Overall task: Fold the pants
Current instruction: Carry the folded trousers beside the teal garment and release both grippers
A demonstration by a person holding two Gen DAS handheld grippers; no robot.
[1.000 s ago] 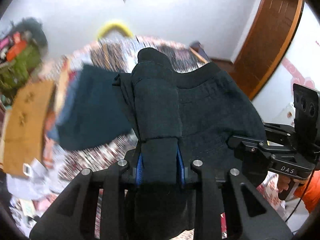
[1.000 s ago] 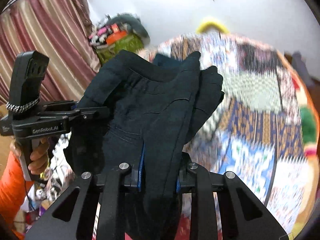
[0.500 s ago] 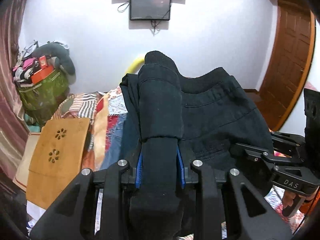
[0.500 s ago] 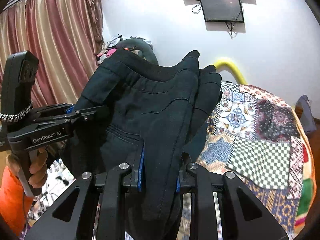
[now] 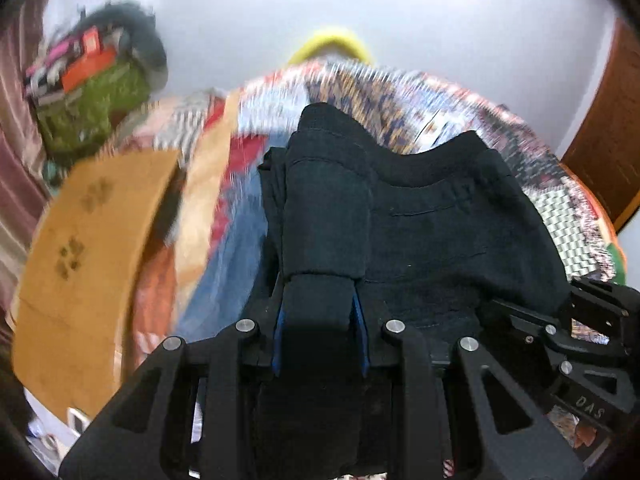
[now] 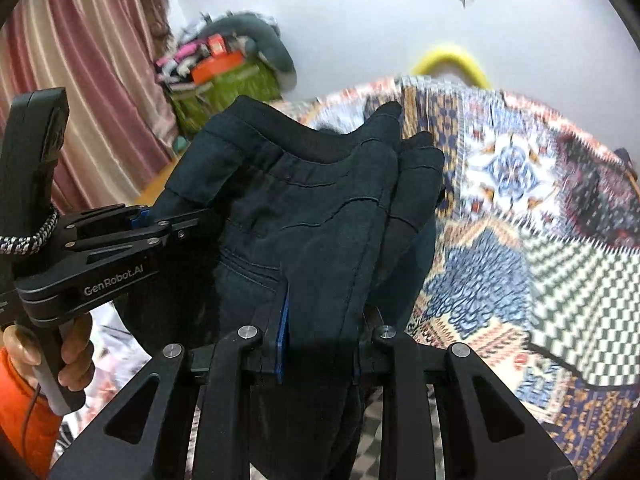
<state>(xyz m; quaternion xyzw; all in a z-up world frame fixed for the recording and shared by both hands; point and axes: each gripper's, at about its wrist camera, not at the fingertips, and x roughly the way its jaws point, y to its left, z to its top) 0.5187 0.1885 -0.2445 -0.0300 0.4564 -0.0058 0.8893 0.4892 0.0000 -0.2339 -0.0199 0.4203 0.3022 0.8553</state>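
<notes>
The dark navy pants (image 5: 432, 232) hang in the air between my two grippers, held by the waistband above the patchwork bedspread (image 5: 400, 96). My left gripper (image 5: 318, 320) is shut on a thick fold of the waistband; it also shows from the side in the right wrist view (image 6: 160, 224). My right gripper (image 6: 320, 320) is shut on the other side of the pants (image 6: 320, 200); its body shows in the left wrist view (image 5: 560, 332). The legs hang below, out of sight.
A tan wooden board (image 5: 88, 264) lies at the bed's left. A green bag heaped with things (image 6: 224, 76) stands by the curtain (image 6: 72, 80). A yellow curved object (image 6: 450, 60) sits at the bed's far end. A brown door (image 5: 600, 120) is at right.
Both grippers have tilted down towards the bed with the pants still held. The wall screen has left view and the bedspread fills more of both views, blurred by motion.
</notes>
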